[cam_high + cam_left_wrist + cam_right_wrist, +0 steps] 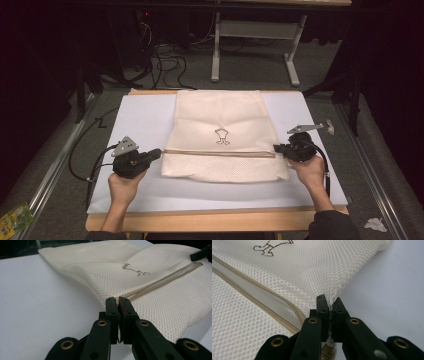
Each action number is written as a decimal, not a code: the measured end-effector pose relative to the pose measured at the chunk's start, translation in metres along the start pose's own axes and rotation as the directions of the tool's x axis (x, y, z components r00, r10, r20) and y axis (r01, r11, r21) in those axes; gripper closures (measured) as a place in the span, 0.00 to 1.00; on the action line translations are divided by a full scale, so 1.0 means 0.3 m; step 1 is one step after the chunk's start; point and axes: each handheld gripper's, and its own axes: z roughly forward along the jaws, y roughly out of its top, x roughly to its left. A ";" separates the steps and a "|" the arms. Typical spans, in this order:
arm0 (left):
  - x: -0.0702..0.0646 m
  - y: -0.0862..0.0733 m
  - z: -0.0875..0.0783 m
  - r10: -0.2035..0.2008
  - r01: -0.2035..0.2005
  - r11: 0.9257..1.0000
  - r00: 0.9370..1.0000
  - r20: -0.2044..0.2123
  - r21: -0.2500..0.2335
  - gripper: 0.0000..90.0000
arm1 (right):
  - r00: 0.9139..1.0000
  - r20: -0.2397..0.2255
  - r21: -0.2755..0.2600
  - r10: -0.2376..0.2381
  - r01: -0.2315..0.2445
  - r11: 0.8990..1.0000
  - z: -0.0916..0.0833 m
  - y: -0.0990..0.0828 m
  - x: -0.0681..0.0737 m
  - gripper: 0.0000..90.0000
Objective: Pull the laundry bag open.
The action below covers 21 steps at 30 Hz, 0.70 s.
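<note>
On a white table (145, 115), the left gripper (156, 152) clamps the mesh bag's (220, 115) left edge at its zipper (220, 151); the right gripper (276, 148) pinches the opposite end. Even outward tension, judging by the flat-lying bag, should keep the zipper line straight.

A cream mesh bag (220, 135) lies flat on the table, its zip running crosswise.

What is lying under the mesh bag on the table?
The mesh bag lies flat on a white sheet that covers the wooden table. The sheet shows all around the bag; whatever is directly beneath or inside it is covered.
</note>
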 end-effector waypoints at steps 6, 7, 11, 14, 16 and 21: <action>0.000 -0.005 0.001 -0.011 0.011 1.000 1.000 0.003 0.006 0.97 | 1.000 -0.023 0.012 0.013 -0.013 1.000 0.009 -0.014 0.008 0.98; 0.000 -0.007 0.003 -0.014 0.014 1.000 1.000 0.007 0.007 0.97 | 1.000 -0.023 0.012 0.013 -0.013 1.000 0.009 -0.014 0.008 0.98; -0.006 -0.014 0.003 -0.010 0.010 1.000 1.000 0.010 0.018 0.97 | 0.999 -0.027 0.021 0.026 -0.025 0.999 0.017 -0.023 0.007 0.98; -0.004 -0.023 0.006 -0.015 0.015 1.000 1.000 0.013 0.027 0.97 | 0.999 -0.034 0.029 0.031 -0.031 0.999 0.026 -0.035 0.005 0.98; -0.006 -0.028 0.008 -0.012 0.012 0.999 1.000 0.010 0.031 0.97 | 0.999 -0.039 0.033 0.038 -0.036 0.999 0.036 -0.043 0.004 0.97; -0.005 -0.041 0.010 -0.017 0.017 0.999 1.000 0.003 0.032 0.97 | 0.998 -0.044 0.036 0.041 -0.040 0.999 0.052 -0.059 0.007 0.97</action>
